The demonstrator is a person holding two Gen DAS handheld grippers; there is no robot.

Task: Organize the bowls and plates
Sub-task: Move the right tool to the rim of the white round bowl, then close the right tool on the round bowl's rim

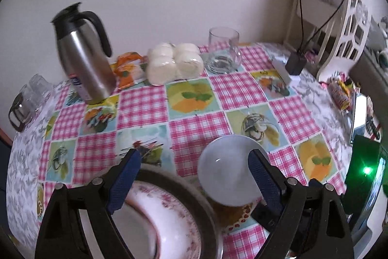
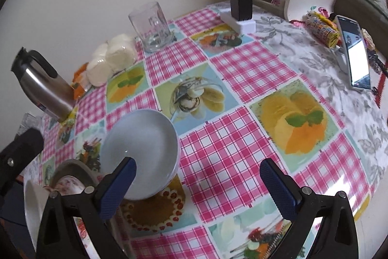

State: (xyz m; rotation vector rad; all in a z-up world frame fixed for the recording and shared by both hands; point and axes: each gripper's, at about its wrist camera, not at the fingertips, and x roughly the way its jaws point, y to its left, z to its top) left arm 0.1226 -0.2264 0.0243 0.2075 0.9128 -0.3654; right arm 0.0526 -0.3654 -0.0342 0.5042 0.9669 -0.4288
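A pale blue-white bowl [image 1: 228,171] stands upright on the checked tablecloth, just ahead of my left gripper [image 1: 195,166], which is open and empty. Its right finger [image 1: 263,176] overlaps the bowl's right side. Below the left finger lies a white plate with pink flowers [image 1: 167,217] inside a dark-rimmed metal dish [image 1: 194,198]. In the right wrist view the bowl [image 2: 140,152] sits at the left, by the left finger of my open, empty right gripper [image 2: 197,176]. The flowered plate [image 2: 68,183] and metal dish [image 2: 72,165] show at the far left.
At the back stand a steel thermos jug [image 1: 82,55], a pack of white rolls [image 1: 174,62], a glass mug [image 1: 224,50] and a charger on a power strip [image 2: 240,9]. A phone [image 2: 354,50] and sweets [image 2: 322,28] lie at the right. A white shelf [image 1: 339,23] stands behind.
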